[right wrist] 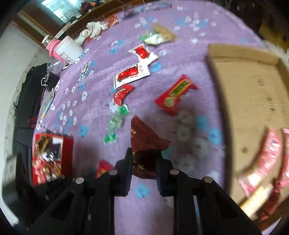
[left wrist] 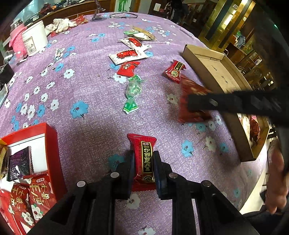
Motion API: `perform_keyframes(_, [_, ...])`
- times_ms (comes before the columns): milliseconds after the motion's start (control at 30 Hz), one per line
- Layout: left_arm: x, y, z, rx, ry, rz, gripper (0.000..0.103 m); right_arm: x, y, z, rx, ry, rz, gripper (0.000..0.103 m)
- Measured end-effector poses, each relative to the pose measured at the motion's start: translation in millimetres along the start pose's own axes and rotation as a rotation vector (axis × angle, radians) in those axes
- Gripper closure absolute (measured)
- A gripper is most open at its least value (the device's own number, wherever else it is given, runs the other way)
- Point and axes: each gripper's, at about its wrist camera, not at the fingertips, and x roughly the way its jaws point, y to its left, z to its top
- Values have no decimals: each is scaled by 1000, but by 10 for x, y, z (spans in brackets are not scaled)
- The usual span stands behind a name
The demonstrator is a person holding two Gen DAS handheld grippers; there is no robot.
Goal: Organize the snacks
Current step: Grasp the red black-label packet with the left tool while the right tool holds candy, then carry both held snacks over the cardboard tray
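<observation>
L tool [left wrist: 144,163] clamped on a red snack bar w/ gold label [left wrist: 144,159], held just above the purple floral desk [left wrist: 86,85], near the red box [left wrist: 52,144] of snacks at left. R tool [right wrist: 144,162] pinched on a dark red snack packet [right wrist: 144,139], blurred, beside the cardboard tray [right wrist: 252,94]. More wrapped snacks lie loose mid-desk.

A purple flowered cloth [left wrist: 86,86] covers the tabletop. Behind it runs a dark wooden ledge [left wrist: 72,9], a bright window [right wrist: 54,8] above, and gold-framed shelving [left wrist: 229,21] stands to the right.
</observation>
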Motion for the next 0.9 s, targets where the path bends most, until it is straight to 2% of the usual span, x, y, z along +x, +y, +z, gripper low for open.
perform_keyframes(67, [5, -47, 68, 0, -13, -6, 84, -107, -53, -104, 11, -25, 14, 82])
perform_keyframes(300, [-20, -262, 177, 48, -59, 28, 84, -387, -242, -267, 15, -100, -36, 82])
perform_keyframes(567, [-63, -486, 293, 109, -89, 62, 84, -492, -372, -340, 33, -120, -20, 82])
perform_keyframes(900, [-121, -625, 350, 135, -116, 80, 84, -579, -426, -309, 28, -135, -3, 82])
